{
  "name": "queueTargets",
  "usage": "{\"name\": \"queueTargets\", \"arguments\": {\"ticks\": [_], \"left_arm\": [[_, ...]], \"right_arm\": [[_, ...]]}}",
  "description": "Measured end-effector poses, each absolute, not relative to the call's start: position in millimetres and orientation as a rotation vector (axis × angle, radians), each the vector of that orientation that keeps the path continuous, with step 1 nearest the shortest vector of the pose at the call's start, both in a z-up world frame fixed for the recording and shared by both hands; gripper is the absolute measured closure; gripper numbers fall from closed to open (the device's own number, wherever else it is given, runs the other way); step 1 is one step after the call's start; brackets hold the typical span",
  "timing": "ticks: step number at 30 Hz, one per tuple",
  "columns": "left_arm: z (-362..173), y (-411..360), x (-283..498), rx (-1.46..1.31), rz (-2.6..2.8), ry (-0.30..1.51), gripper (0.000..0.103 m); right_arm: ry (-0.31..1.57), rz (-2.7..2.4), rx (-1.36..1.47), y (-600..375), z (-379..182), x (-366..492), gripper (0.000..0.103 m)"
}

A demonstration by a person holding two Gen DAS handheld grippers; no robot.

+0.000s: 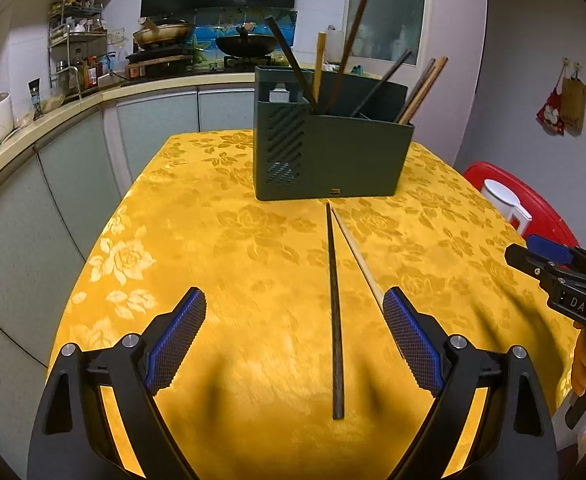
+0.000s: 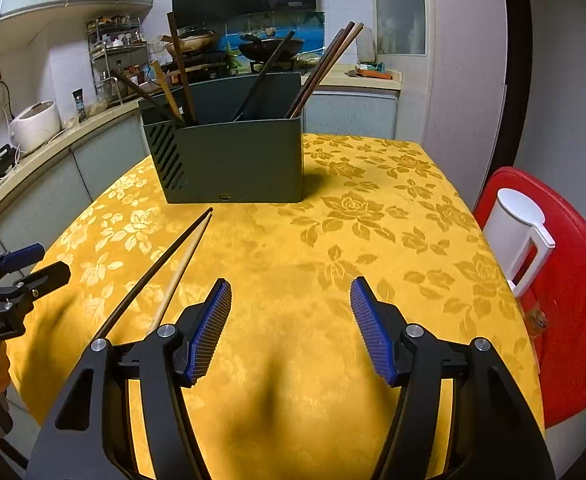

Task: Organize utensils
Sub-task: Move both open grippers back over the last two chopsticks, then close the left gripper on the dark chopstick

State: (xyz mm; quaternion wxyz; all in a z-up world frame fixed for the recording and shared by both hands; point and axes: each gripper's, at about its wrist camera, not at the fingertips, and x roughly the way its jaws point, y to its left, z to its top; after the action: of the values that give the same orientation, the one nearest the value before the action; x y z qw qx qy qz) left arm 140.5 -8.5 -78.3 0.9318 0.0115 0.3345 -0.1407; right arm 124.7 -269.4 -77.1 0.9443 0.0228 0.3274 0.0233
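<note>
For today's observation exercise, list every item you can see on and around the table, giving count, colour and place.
Green plastic utensil holder: one, dark green, far middle of table.
Upright chopsticks: about seven, brown, black and tan, inside holder.
Dark chopstick: one, black, flat on cloth before holder.
Pale chopstick: one, light wood, beside the dark one.
Floral tablecloth: one, yellow, covering table.
Red plastic stool: one, right of table.
White jug: one, on stool.
Left gripper: black and blue, open.
Right gripper: black and blue, open.
</note>
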Motion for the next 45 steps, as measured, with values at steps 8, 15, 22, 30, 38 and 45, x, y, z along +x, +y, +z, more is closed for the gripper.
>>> {"name": "queueTargets", "arguments": {"ticks": [8,15,22,30,38,45], "left_arm": [[-89,-17,119,0.050,-0.292,0.684,0.016],[-101,-17,110,0.039,-0.288,0.713,0.016],[-113,-22,108,0.071,-0.282,0.725,0.016],[-124,-29,109,0.086,-0.306,0.746,0.025],[-133,-29,110,0.091,-0.311,0.770,0.034],[-136,-33,107,0.120,-0.317,0.770,0.056]], "right_arm": [[0.650,0.034,0.037,-267,-81,103,0.043],[0.633,0.039,0.036,-265,-79,91,0.043],[0.631,0.053,0.018,-258,-79,88,0.043],[0.645,0.055,0.015,-256,-85,90,0.043],[0.667,0.052,0.023,-257,-92,94,0.043],[0.676,0.049,0.029,-258,-97,95,0.043]]}}
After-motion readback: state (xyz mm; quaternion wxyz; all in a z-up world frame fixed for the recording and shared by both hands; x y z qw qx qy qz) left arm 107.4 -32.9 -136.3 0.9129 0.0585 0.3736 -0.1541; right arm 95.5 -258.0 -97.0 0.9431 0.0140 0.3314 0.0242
